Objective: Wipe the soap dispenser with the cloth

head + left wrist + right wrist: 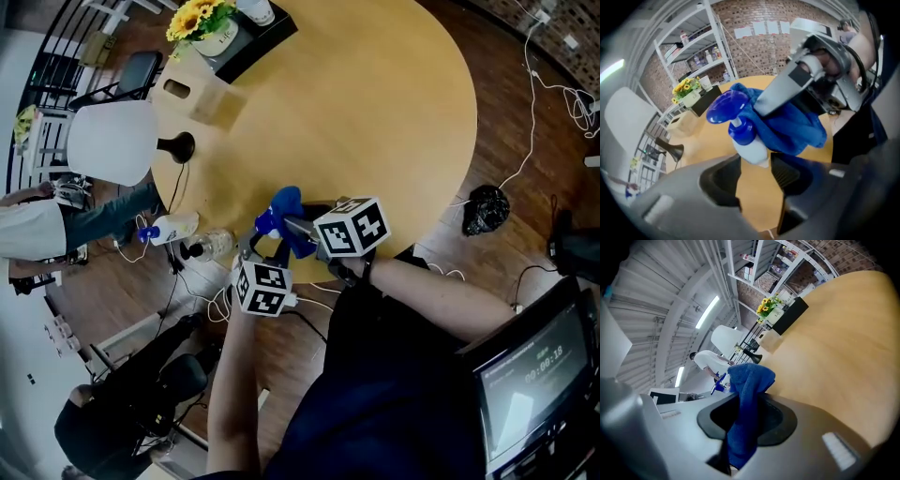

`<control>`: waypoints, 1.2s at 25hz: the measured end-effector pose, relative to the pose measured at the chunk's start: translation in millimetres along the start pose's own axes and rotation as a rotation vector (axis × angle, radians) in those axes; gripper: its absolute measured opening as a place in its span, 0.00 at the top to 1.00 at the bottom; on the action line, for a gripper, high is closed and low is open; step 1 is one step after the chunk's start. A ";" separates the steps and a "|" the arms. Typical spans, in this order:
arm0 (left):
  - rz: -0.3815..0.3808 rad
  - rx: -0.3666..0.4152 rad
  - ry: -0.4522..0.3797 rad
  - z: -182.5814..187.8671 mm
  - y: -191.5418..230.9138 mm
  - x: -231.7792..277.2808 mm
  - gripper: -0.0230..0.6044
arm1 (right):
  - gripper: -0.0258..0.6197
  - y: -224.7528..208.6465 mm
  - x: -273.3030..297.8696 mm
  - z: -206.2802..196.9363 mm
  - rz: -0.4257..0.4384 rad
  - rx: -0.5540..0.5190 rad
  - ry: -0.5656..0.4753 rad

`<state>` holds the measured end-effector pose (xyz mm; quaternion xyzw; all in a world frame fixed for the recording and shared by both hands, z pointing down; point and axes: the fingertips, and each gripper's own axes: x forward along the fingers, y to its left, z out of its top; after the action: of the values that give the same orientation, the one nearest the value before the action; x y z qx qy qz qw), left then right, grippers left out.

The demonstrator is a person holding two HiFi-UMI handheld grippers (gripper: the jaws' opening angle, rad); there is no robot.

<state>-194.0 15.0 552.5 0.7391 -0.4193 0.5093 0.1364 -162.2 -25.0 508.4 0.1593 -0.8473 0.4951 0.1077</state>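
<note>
A small white soap dispenser (751,149) with a blue pump head stands between my left gripper's jaws, just over the wooden table's near edge. My left gripper (757,171) is shut on its lower body. A blue cloth (797,129) is draped against the dispenser's right side and neck. It hangs from my right gripper (761,107), which is shut on it. In the right gripper view the cloth (750,380) rises out from between the jaws of the right gripper (740,420). In the head view the cloth (281,220) hides most of the dispenser, between the left gripper (265,246) and the right gripper (289,226).
The round wooden table (375,112) carries a black tray with a pot of yellow flowers (199,19), a small wooden box (216,98) and a lamp with a white shade (112,141). Two bottles (178,230) lie left of the table, and cables and a black bag (486,208) lie on the floor at right.
</note>
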 end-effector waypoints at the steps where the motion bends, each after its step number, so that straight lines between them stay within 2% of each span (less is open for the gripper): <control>1: 0.009 0.030 0.011 -0.2 -0.5 0.5 0.64 | 0.80 -4.4 -0.2 0.4 -0.001 0.001 0.006; 3: 0.012 0.047 0.014 0.6 -2.0 0.2 0.64 | 0.80 -14.6 -1.2 -0.5 -0.020 -0.004 0.021; 11: 0.010 0.039 0.012 3.5 -2.7 -0.4 0.64 | 0.80 -54.8 15.6 -26.9 -0.089 0.053 0.095; 20: 0.026 0.009 0.020 6.6 -1.9 1.2 0.63 | 0.80 -93.4 26.6 -49.5 -0.240 0.083 0.232; 22: 0.021 -0.042 0.017 6.9 -2.6 0.9 0.57 | 0.80 -95.4 25.2 -51.1 -0.247 0.123 0.235; 25: 0.021 -0.165 -0.030 14.6 0.1 -5.1 0.42 | 0.80 -92.0 15.8 -46.9 -0.232 0.162 0.186; 28: 0.029 -0.271 -0.093 31.6 9.2 -14.7 0.41 | 0.80 -64.5 -0.4 -23.3 -0.119 0.166 0.048; 30: -0.009 -0.349 -0.118 45.1 9.1 -15.7 0.41 | 0.80 -40.6 -12.0 -3.4 -0.028 0.150 -0.042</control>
<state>-174.2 -11.4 516.8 0.7346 -0.5051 0.3841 0.2401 -135.6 -38.8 538.6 0.1889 -0.8077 0.5520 0.0848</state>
